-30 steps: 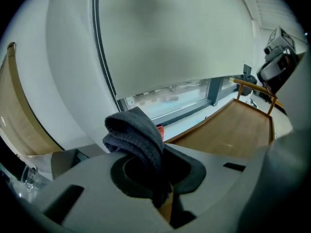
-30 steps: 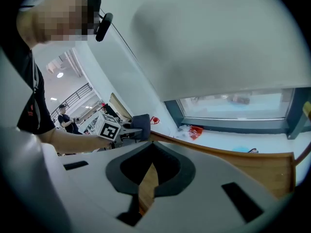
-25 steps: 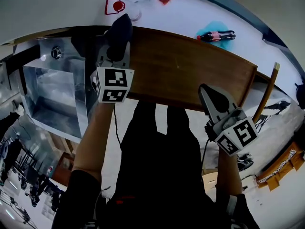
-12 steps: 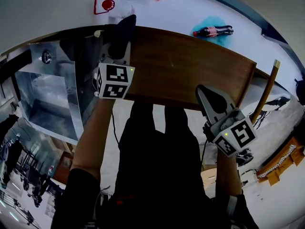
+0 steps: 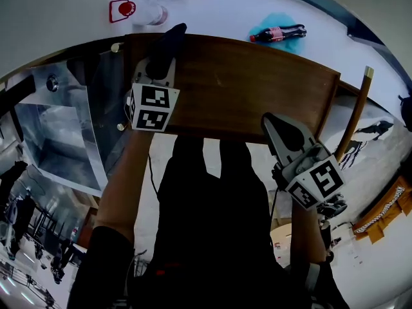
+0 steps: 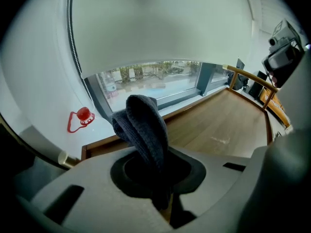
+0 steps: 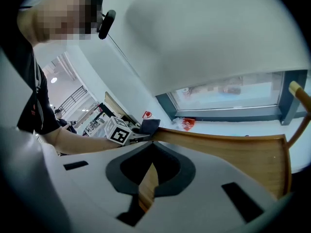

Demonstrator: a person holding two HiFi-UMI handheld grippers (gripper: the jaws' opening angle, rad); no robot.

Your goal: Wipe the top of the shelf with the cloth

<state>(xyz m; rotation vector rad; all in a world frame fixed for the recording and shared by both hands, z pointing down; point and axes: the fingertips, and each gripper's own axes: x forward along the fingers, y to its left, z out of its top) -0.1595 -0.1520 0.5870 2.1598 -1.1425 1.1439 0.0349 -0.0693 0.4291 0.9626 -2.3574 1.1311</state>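
The shelf top [image 5: 251, 89] is a brown wooden board lying across the middle of the head view. My left gripper [image 5: 158, 71] is over its left end, shut on a dark grey cloth [image 5: 168, 40] whose folded end sticks out past the jaws toward the far edge. In the left gripper view the cloth [image 6: 143, 127] rises from the left gripper [image 6: 163, 183], with the wood [image 6: 218, 130] beyond it. My right gripper [image 5: 275, 122] is at the shelf's near edge on the right, shut and holding nothing. In its own view the right gripper [image 7: 147, 181] faces along the board [image 7: 228, 152].
A cola bottle [image 5: 277, 33] lies on a blue patch on the floor beyond the shelf. A red-handled item [image 5: 122, 9] sits at the far left. A shiny metal box [image 5: 55, 134] stands left of the shelf. A wooden pole [image 5: 355, 108] leans at the right end.
The left gripper and the cloth have shifted a little to the right along the shelf's left end. The right gripper has barely moved.
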